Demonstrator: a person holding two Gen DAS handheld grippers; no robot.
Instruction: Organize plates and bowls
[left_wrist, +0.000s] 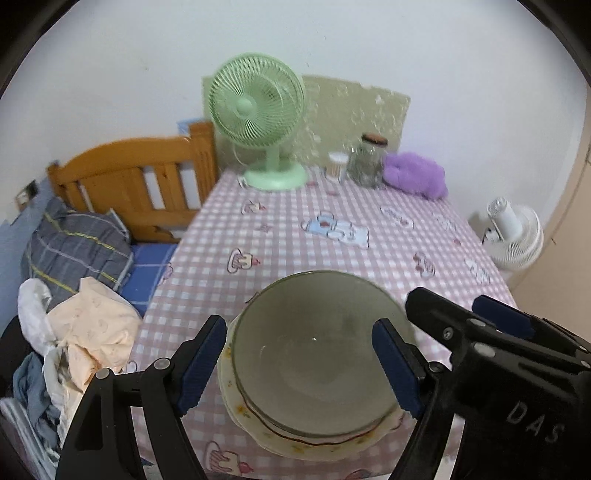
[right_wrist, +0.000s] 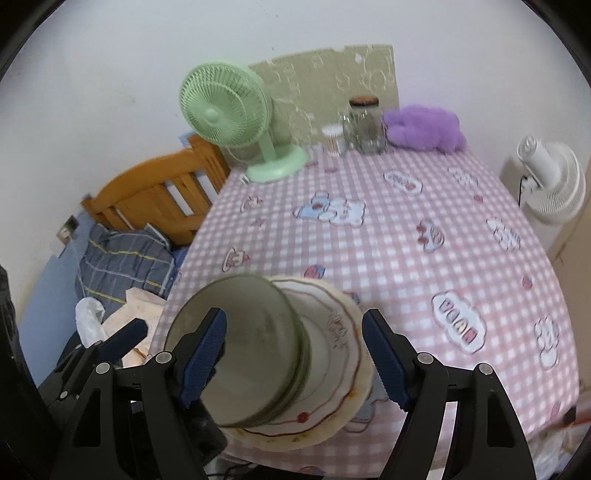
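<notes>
1. A stack of dishes is sitting near the front edge of the surface (left_wrist: 332, 206), which is wearing a pink checked cloth with cartoon prints.
2. The stack is made of a grey-green bowl (left_wrist: 317, 354) on top and a cream plate (left_wrist: 295, 445) with a red wavy line and small flowers under it; in the right wrist view a second green rim is showing just below the bowl.
3. The left tool (left_wrist: 299, 365) is standing open, its blue pads on both sides of the bowl; no pad is seeming to press the bowl.
4. The right tool (right_wrist: 295, 362) is also standing open around the same stack, with the left pad in front of the bowl and the right pad beside the plate edge.
5. At the far side a green fan (left_wrist: 258, 110), a glass jar (left_wrist: 369, 158), a small cup (left_wrist: 338, 166) and a purple soft toy (left_wrist: 417, 173) are standing in a row.
6. A wooden bed (left_wrist: 140, 184) with clothes is lying to the left, and a white fan (left_wrist: 517, 236) is standing to the right.
</notes>
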